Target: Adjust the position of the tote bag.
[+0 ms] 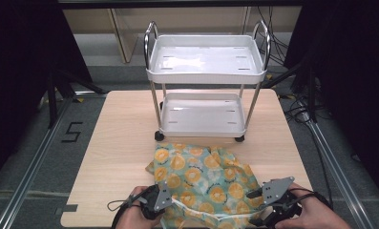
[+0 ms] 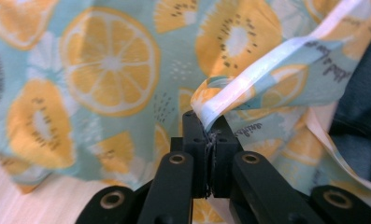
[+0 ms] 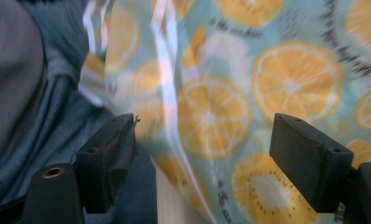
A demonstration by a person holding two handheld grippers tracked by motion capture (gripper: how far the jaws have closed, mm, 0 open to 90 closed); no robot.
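Note:
A light blue cloth printed with orange slices (image 1: 204, 179) lies crumpled on the near half of the wooden table (image 1: 120, 152), its near edge hanging over the front. My left gripper (image 1: 170, 202) is shut on the cloth's white-trimmed hem (image 2: 230, 95), which rises taut from between the jaws (image 2: 206, 140). My right gripper (image 1: 259, 207) stands open at the cloth's near right edge, its jaws spread wide on either side of the hanging hem (image 3: 169, 93). The cloth (image 3: 248, 93) fills the space in front of them.
A white two-tier cart (image 1: 206, 71) with chrome handles stands on the table's far half, its wheels just beyond the cloth. Blue trouser fabric (image 3: 57, 102) shows close to the right gripper. Bare table lies left of the cloth.

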